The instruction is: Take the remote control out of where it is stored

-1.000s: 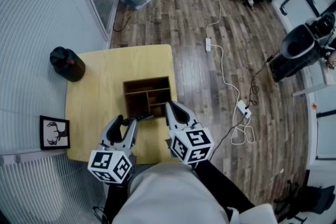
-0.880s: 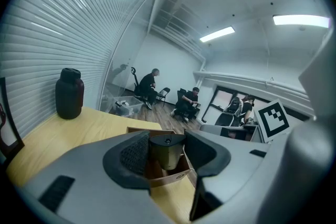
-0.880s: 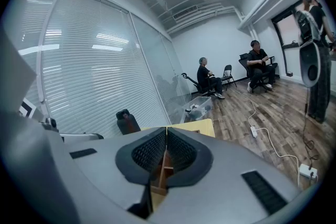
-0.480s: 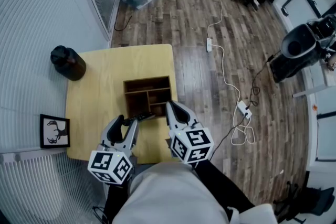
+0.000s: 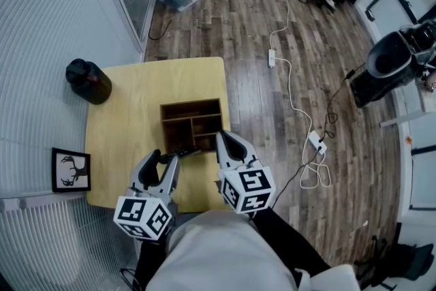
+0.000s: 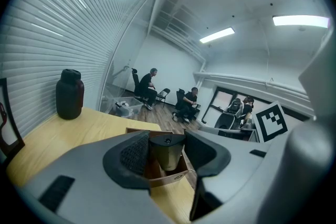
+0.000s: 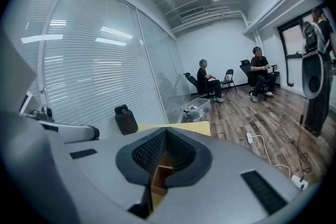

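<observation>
Clamping the remote control (image 6: 167,157), left gripper (image 5: 165,156) hovers beside the organizer (image 5: 191,120).

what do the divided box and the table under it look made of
Divided box: dark brown wood or fibreboard, matte; thin flat partition boards show. Table: pale wood-look top, smooth with a slight sheen; solid wood or laminate, cannot tell.

On the worktop (image 5: 129,105), the compartment box (image 5: 192,123) sits toward the right edge, a jug (image 5: 87,82) at the far left corner. Just before the box, the remote control (image 5: 185,151) is between the left hand-held gripper's (image 5: 165,159) jaws.
</observation>
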The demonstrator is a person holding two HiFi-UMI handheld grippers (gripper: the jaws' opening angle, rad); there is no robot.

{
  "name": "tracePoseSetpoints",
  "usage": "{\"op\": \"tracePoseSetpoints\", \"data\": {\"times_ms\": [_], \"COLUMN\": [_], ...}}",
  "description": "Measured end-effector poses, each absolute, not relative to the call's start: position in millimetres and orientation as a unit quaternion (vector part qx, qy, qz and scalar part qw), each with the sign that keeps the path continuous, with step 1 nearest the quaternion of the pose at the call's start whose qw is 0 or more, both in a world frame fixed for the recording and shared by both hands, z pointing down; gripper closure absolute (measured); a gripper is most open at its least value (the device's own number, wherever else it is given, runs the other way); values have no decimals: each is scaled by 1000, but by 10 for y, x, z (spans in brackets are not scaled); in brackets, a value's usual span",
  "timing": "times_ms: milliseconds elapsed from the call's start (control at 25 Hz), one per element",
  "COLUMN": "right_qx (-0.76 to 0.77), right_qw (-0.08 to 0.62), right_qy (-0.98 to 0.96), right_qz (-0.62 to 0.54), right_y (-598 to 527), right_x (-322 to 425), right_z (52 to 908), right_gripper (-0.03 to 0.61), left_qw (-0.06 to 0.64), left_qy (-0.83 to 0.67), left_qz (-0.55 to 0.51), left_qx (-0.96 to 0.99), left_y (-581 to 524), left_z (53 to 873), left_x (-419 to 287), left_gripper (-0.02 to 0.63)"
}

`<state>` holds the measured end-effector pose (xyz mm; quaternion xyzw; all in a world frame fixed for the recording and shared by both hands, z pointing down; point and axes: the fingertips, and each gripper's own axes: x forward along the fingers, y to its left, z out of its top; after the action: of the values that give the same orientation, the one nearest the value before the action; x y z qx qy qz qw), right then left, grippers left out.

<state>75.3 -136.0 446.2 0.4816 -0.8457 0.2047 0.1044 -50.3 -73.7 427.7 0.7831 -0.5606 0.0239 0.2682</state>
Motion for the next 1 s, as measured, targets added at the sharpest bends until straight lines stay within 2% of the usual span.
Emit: {"op": "tracePoseSetpoints", "data": {"times_ms": [1000], "right_qx": [474], "right_qw": [115], "right_qy": [-852], "right_qz": [190], "right_y": [-1382], "right_x": [714], "right_z": [4458], "right_gripper": [575], "left_qw": [268], "left_qy": [-561], "left_qz": [21], "left_qx": [783], "left_y": [-779], "left_z": [4248], "left_x": [-519], "left_gripper": [402]}}
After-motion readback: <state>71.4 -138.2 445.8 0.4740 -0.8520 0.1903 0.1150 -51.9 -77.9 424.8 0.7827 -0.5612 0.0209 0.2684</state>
